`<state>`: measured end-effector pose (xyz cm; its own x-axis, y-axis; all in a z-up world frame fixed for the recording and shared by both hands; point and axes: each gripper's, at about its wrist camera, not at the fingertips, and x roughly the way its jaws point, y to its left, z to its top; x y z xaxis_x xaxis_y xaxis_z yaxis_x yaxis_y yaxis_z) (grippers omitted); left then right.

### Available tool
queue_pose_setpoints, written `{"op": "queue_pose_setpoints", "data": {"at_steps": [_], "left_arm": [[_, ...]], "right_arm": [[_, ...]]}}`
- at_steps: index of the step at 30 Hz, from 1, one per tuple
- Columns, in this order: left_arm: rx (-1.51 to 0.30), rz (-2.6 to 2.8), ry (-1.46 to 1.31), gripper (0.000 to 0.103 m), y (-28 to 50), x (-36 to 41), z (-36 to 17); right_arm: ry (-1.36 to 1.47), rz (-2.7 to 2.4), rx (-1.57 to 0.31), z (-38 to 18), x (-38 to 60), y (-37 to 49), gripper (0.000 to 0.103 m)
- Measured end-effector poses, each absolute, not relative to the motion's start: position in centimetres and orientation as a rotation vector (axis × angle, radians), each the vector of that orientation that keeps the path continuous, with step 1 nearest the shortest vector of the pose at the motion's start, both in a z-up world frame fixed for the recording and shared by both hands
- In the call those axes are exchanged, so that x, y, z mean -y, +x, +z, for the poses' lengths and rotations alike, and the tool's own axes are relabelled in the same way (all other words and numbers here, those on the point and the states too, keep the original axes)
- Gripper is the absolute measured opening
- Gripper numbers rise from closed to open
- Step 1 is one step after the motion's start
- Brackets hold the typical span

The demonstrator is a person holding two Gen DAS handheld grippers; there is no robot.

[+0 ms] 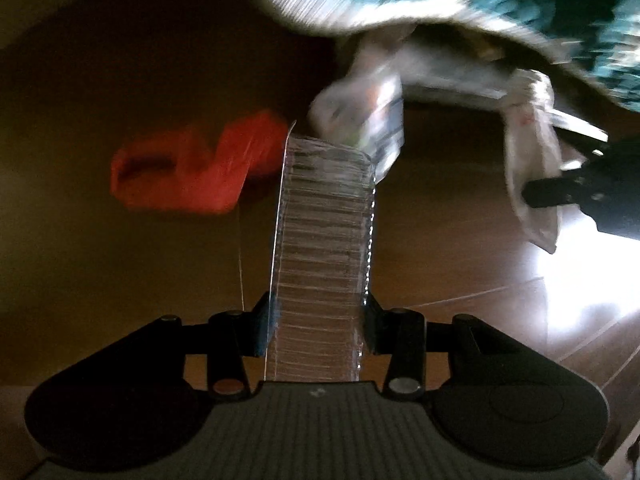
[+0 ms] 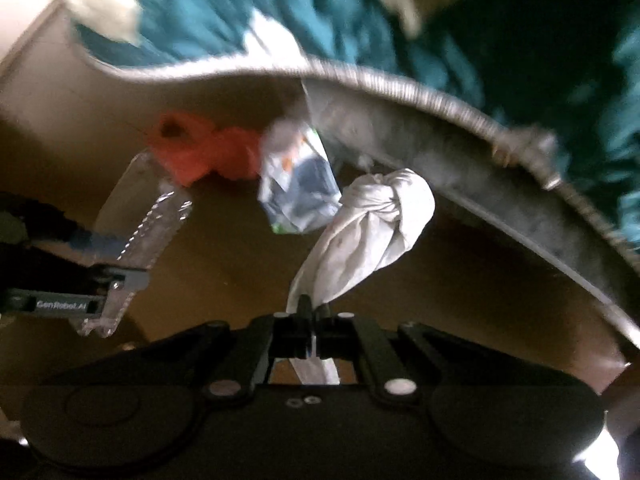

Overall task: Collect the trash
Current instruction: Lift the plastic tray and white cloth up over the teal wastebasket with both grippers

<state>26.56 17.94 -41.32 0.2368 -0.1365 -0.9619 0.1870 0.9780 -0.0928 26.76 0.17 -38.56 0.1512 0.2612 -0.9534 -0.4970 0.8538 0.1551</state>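
Setting: a home, likely a bedroom or living room. Evidence: brown wood-plank floor (image 1: 460,312); teal and cream patterned bedcover or throw (image 2: 224,12) with a corded edge hanging over the floor; loose litter below it, namely a red crumpled wrapper (image 1: 192,168) and a printed packet (image 2: 298,188).

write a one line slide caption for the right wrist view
Right tool pinches a knotted white bag above the floor, red scrap and wrapper beyond.

- Left wrist view looks steeply down along its tool (image 1: 320,320) at the brown wooden floor (image 1: 120,260), close.
- Right wrist view looks down likewise; both share the crumpled red wrapper (image 1: 196,168) (image 2: 200,152).
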Motion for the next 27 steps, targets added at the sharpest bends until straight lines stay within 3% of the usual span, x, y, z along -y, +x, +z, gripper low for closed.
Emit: {"op": "queue_pose_setpoints", "data": {"at_steps": [11,27], "left_arm": [[-1.036,-0.354,0.276,0.043,25.5,-13.1,-26.9],[-0.88,-0.26,0.151,0.043,23.0,-7.8,-8.8]], "right_arm": [[-0.198,0.641,-1.18,-26.0,2.6,23.4,0.001],[-0.421,0.75,-0.88,-7.3,7.6,18.3,0.0]]}}
